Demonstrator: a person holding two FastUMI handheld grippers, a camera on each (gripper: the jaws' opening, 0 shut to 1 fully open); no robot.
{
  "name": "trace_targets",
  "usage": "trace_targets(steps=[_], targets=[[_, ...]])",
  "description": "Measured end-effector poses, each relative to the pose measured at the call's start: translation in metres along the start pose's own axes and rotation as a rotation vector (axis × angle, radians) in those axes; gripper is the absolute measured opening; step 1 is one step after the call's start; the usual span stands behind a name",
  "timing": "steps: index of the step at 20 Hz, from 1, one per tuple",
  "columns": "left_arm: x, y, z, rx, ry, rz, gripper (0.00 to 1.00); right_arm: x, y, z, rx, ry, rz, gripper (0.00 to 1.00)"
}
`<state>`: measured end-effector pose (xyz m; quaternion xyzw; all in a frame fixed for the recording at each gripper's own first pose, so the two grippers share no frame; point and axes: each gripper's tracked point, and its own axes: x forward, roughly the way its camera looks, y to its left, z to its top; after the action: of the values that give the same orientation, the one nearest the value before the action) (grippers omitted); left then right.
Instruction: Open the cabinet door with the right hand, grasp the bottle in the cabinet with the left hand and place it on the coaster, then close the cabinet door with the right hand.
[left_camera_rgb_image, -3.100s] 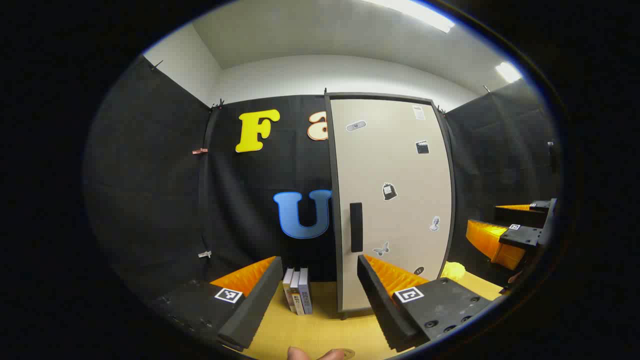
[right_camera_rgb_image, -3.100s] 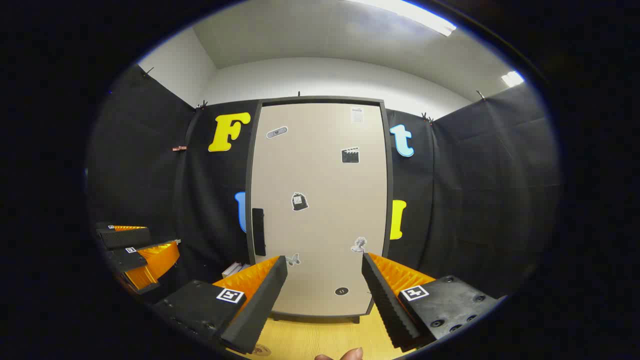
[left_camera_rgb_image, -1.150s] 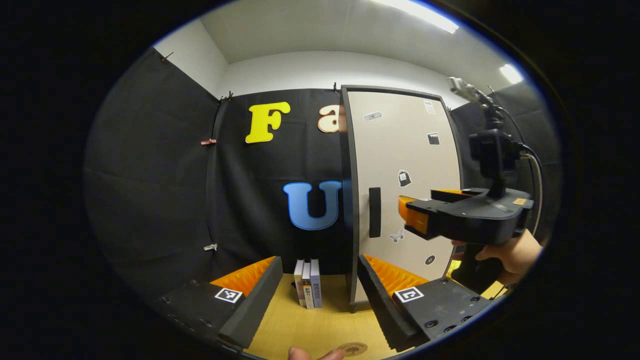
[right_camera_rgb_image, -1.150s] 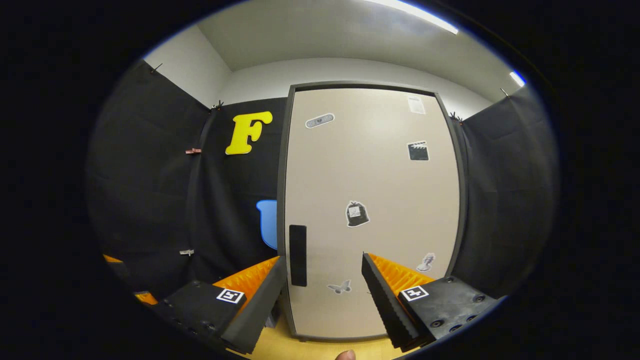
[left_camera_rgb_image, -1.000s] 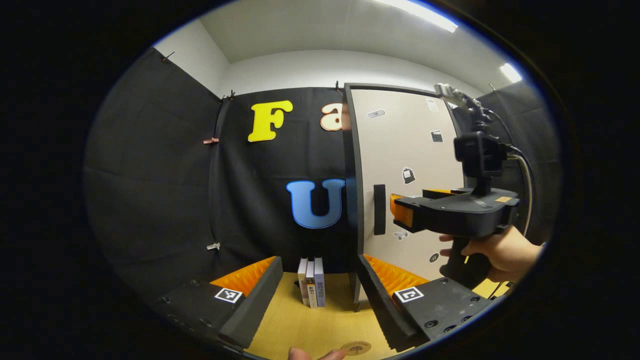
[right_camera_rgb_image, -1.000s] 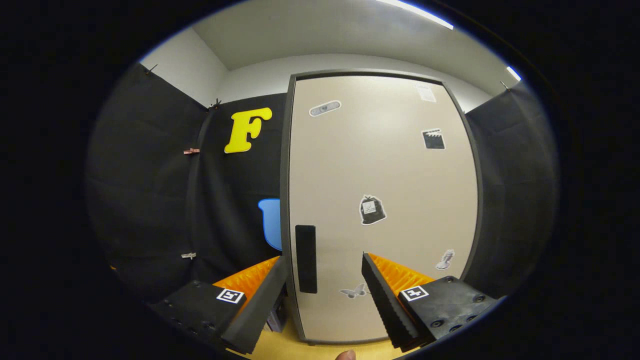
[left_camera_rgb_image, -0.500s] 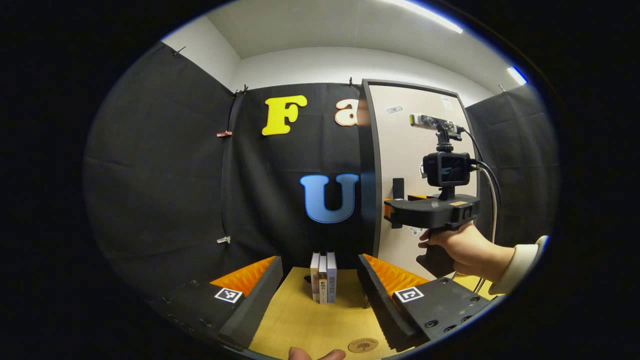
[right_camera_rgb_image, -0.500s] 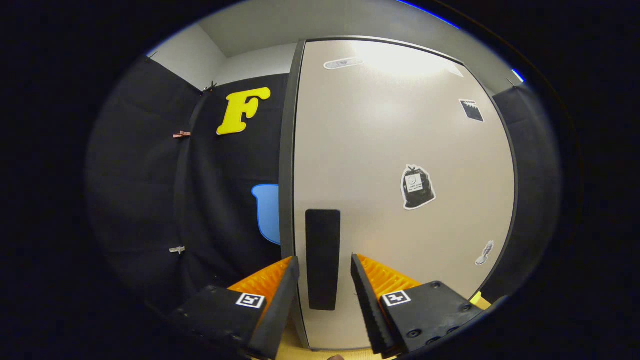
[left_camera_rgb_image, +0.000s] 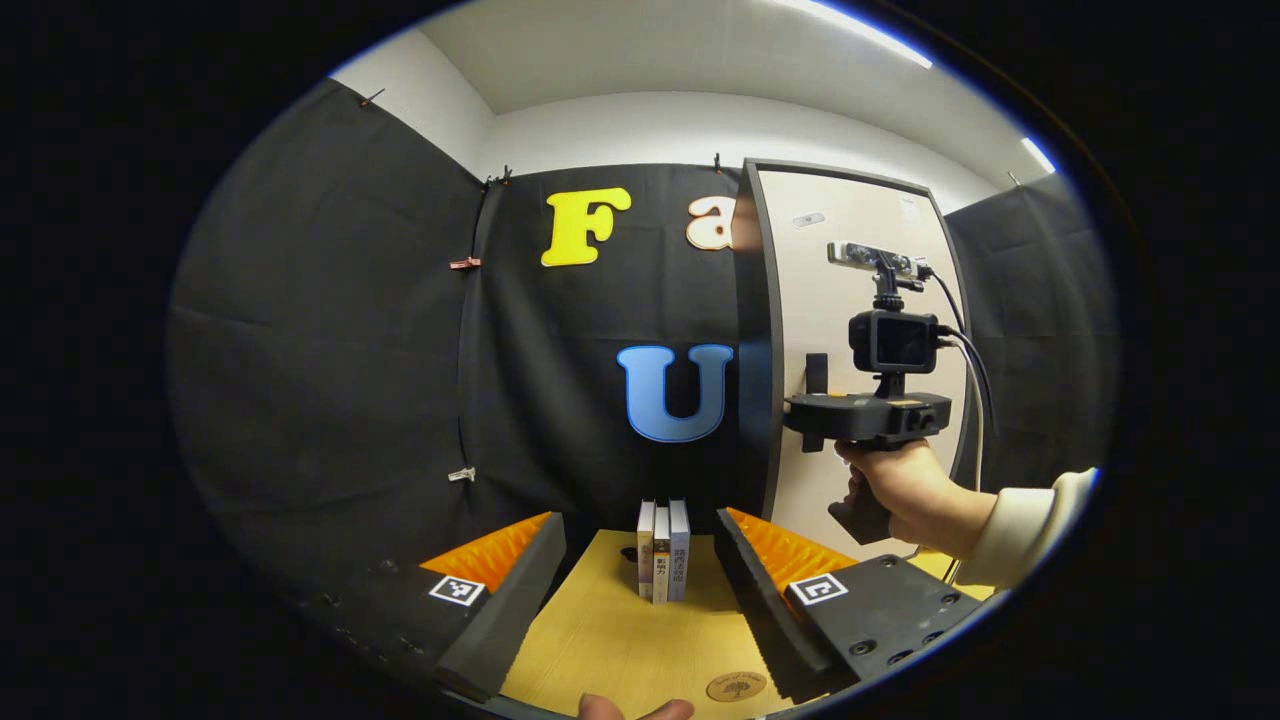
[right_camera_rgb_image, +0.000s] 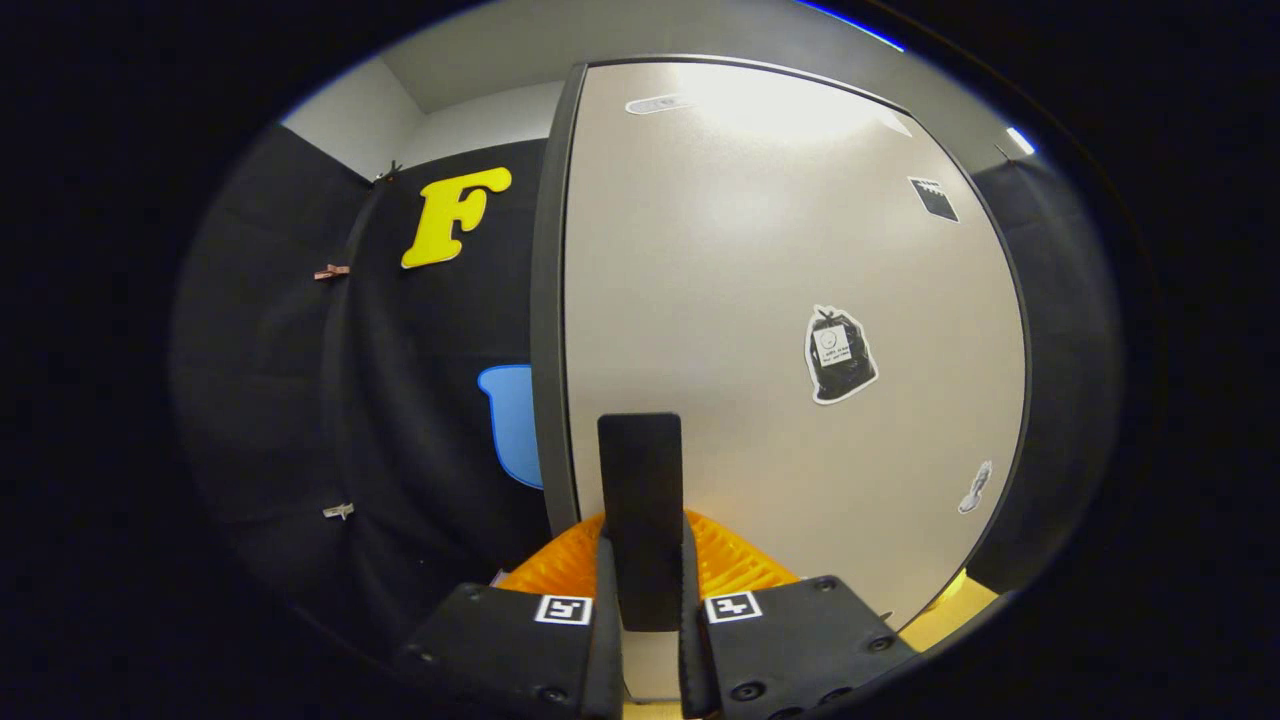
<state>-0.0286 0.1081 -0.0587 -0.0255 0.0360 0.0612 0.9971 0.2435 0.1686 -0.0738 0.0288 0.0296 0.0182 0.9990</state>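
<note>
The cabinet (right_camera_rgb_image: 780, 300) stands tall at the back of the worktop (left_camera_rgb_image: 610, 640), and from where I watch its pale door (left_camera_rgb_image: 850, 300) looks flush in its dark frame, so I judge it not yet swung open. That keeps the bottle out of my sight; by the task wording it sits inside, behind that door, and I cannot say where on the shelves.

My right gripper (right_camera_rgb_image: 642, 600) is up against the door at the handle side. In the right gripper view its fingers (right_camera_rgb_image: 603, 590) are drawn in narrow on either side of the dark upright handle (right_camera_rgb_image: 640, 500), both pressing its flanks, which I read as the grip needed before pulling. In the left gripper view I see the same tool from the side, a hand (left_camera_rgb_image: 900, 495) around its grip and a pale sleeve behind, held level so the pull can run straight out from the door face.

My left gripper (left_camera_rgb_image: 640, 590) hangs low over the worktop with its fingers spread wide and nothing between them. I judge it is parked there to stay out of the door's swing and ready to reach in afterwards.

A few books (left_camera_rgb_image: 664, 550) stand upright just beside the cabinet's near corner. The small round coaster (left_camera_rgb_image: 736, 686) lies on the worktop close by the left gripper, a short carry from the cabinet.
</note>
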Motion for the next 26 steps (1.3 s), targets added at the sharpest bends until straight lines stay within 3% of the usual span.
trace_targets(steps=[2,3,16,26], targets=[[-0.003,0.001,0.002,0.001,-0.005,0.005,0.95,-0.003,0.003,0.0,0.028,0.025,0.036,0.25],[-0.005,0.0,0.002,-0.002,-0.007,0.005,0.95,-0.004,0.002,0.0,0.034,0.031,0.053,0.18],[-0.026,-0.031,0.019,-0.002,-0.038,-0.009,0.95,-0.09,-0.005,0.007,0.047,0.067,0.246,0.18],[-0.042,-0.072,0.03,-0.02,-0.07,-0.038,0.95,-0.103,-0.027,0.005,0.064,0.07,0.301,0.18]])
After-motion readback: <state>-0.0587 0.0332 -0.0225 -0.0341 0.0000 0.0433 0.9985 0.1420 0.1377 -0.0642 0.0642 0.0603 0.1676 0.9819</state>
